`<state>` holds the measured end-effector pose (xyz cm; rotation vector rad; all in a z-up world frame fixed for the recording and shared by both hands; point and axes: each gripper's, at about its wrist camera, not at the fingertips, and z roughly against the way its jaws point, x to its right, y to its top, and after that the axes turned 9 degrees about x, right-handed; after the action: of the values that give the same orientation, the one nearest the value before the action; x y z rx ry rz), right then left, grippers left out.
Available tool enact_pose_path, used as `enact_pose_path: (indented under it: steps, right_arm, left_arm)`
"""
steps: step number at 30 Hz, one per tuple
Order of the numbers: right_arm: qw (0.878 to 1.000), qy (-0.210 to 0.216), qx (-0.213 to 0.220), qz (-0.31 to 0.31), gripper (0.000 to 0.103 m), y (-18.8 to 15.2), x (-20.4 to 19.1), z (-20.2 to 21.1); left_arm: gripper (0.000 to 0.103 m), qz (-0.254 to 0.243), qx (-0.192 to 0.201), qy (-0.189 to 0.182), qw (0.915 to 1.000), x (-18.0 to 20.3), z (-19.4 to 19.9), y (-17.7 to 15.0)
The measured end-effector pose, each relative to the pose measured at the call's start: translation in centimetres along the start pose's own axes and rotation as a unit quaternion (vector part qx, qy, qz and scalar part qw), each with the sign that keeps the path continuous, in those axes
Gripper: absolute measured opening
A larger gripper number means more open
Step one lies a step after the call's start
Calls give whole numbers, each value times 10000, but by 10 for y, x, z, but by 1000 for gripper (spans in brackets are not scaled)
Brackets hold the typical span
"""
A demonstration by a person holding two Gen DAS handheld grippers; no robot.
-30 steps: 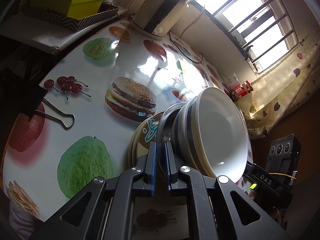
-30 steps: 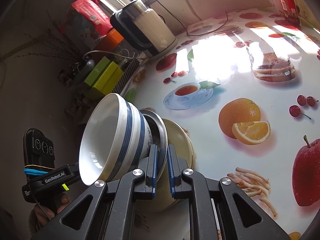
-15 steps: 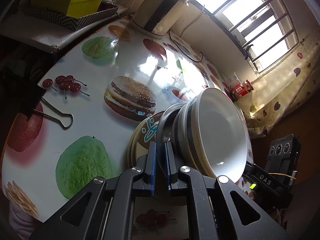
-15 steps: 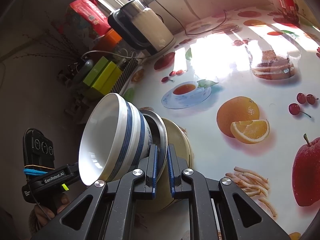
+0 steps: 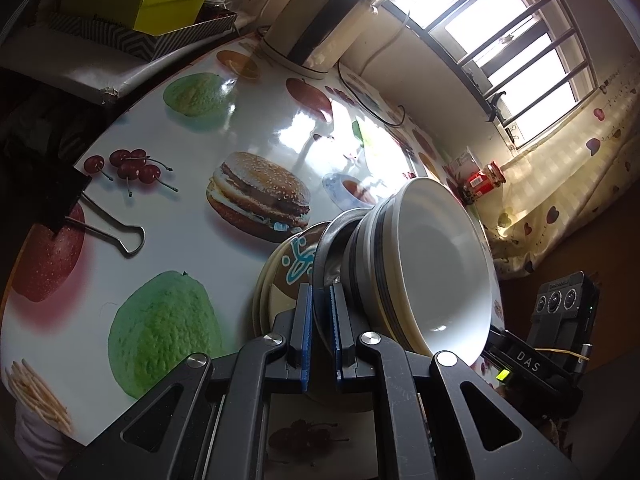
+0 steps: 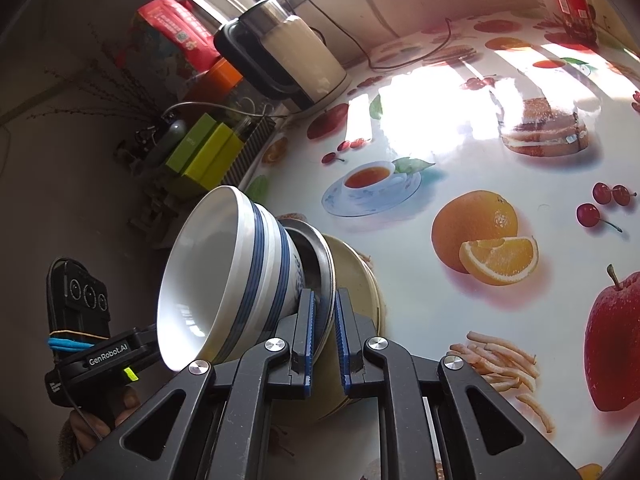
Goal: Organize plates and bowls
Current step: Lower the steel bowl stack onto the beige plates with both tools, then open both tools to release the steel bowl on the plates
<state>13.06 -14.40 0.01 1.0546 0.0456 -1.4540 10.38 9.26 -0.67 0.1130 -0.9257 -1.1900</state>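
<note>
at lower centre of both views, left gripper and right gripper stay clamped, unmoved, on the round steel plate bearing blue-banded white ceramic bowls; stack steady, not yet placed.

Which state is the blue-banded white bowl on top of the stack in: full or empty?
Empty: both wrist views look into the blue-banded white bowl and show only bare white inside.
</note>
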Motion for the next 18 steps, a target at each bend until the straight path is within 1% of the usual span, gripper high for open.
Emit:
enact_pose_path:
  steps: [18]
  right_arm:
    - [10000,-53,72,22,12,2,1,5]
  left_arm:
    - [8,40,11,-8,10000,-2,-1,1]
